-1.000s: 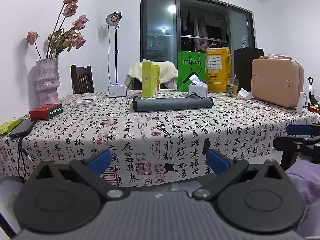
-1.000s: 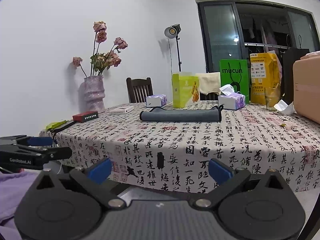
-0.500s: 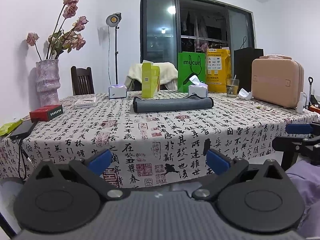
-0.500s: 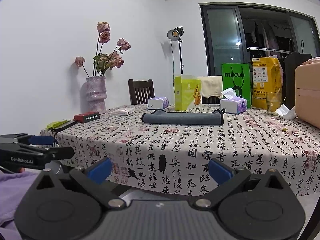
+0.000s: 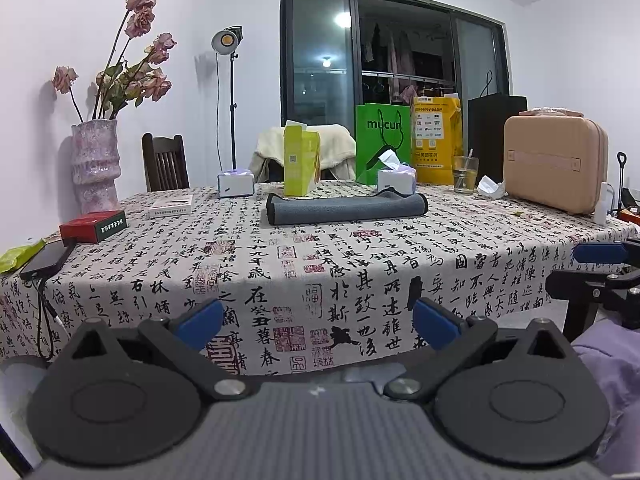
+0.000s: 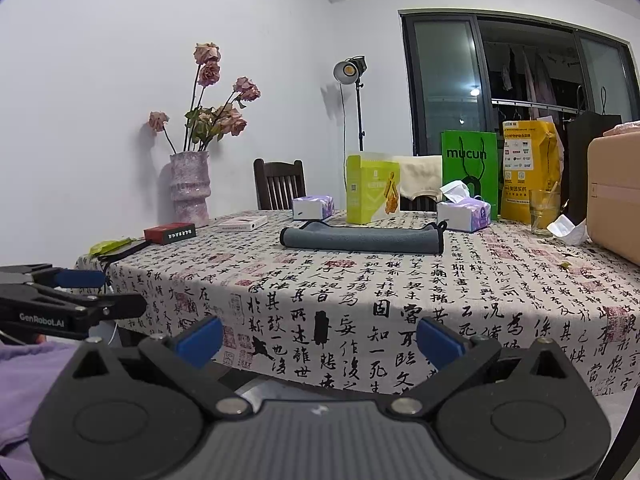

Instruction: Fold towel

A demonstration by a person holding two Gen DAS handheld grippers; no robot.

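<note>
A grey towel [image 5: 346, 208] lies folded into a long flat strip on the far middle of the table [image 5: 320, 264]; it also shows in the right wrist view [image 6: 362, 239]. My left gripper [image 5: 318, 322] is open and empty, held below the table's near edge, well short of the towel. My right gripper [image 6: 320, 338] is open and empty too, also low in front of the near edge. Each gripper shows at the side of the other's view: the right one [image 5: 600, 268], the left one [image 6: 72, 296].
Behind the towel stand two tissue boxes [image 5: 236, 184] [image 5: 396, 180], a yellow-green carton [image 5: 300, 164], a green bag [image 5: 382, 144], a yellow bag [image 5: 436, 144] and a glass [image 5: 466, 174]. A pink case [image 5: 554, 168] sits right. A vase [image 5: 96, 164], red box [image 5: 94, 226] and phone [image 5: 46, 258] sit left.
Both grippers have risen slightly, so the table sits a little lower in both views. The towel has not moved and both grippers stay open.
</note>
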